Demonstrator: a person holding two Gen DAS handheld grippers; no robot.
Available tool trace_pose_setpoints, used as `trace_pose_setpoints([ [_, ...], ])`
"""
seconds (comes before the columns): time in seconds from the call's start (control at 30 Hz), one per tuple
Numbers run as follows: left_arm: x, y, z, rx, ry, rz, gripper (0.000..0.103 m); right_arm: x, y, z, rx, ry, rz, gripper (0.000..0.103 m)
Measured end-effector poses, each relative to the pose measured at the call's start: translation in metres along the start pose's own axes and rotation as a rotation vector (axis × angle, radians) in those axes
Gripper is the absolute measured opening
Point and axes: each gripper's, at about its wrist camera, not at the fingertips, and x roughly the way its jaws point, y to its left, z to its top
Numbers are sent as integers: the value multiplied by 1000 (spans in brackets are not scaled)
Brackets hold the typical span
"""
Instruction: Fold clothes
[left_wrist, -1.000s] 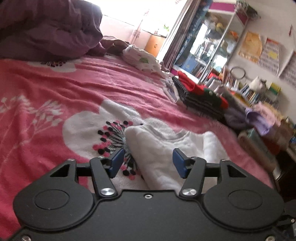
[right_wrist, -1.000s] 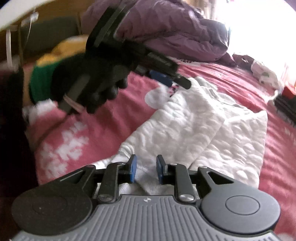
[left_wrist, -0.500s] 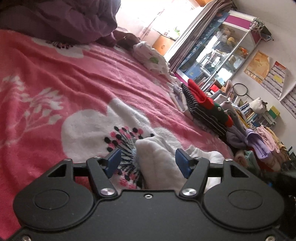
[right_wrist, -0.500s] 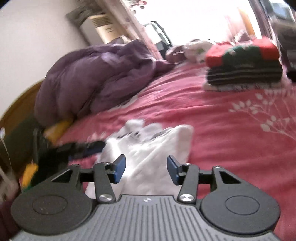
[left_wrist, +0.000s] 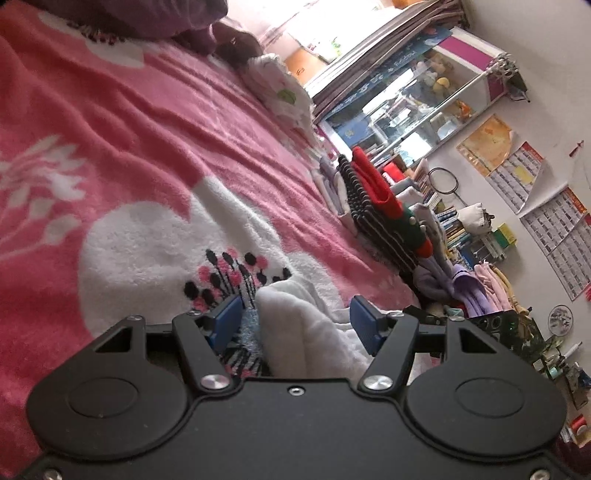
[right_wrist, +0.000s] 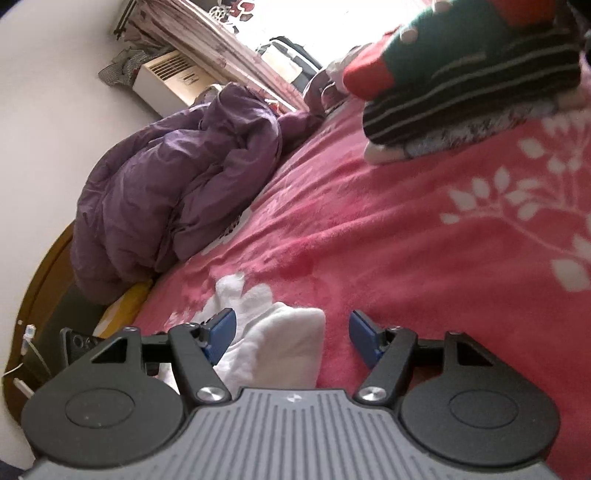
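A white garment (left_wrist: 295, 325) is found lying bunched on the pink blanket (left_wrist: 147, 155) of the bed. The left gripper (left_wrist: 295, 321) is held released, its blue pads set either side of a raised fold without pressing it. The right gripper (right_wrist: 291, 332) is seen opening, with the garment (right_wrist: 284, 343) between its pads but apparently not gripped; contact at the left pad cannot be confirmed. A folded stack (right_wrist: 469, 85) and a purple quilt (right_wrist: 173, 184) are noted well apart from it.
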Motion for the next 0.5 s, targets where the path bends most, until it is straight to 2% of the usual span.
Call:
trace_pose_setpoints([
  [0.07, 1, -4, 0, 27, 5, -3, 61, 2, -2, 0, 1, 4, 19, 66],
  [0.1, 2, -7, 0, 41, 8, -4, 57, 2, -2, -1, 2, 8, 25, 61],
  [0.13, 3, -9, -2, 63, 12, 0, 43, 3, -2, -1, 3, 12, 26, 56],
  [0.17, 3, -12, -3, 84, 15, 5, 34, 4, -2, -1, 1, 17, 25, 47],
  [0.2, 3, -15, -4, 102, 12, 11, 31, 5, -2, -2, -3, 21, 19, 38],
  [0.23, 2, -17, -5, 119, 8, 16, 26, 6, 0, -2, -11, 25, 15, 34],
  [0.3, -2, -23, -6, 144, -14, 3, 23, 2, 6, -3, -41, 12, 21, 25],
  [0.5, -19, -52, -12, 235, -81, -50, 22, -27, 32, -3, -123, -66, 48, 23],
])
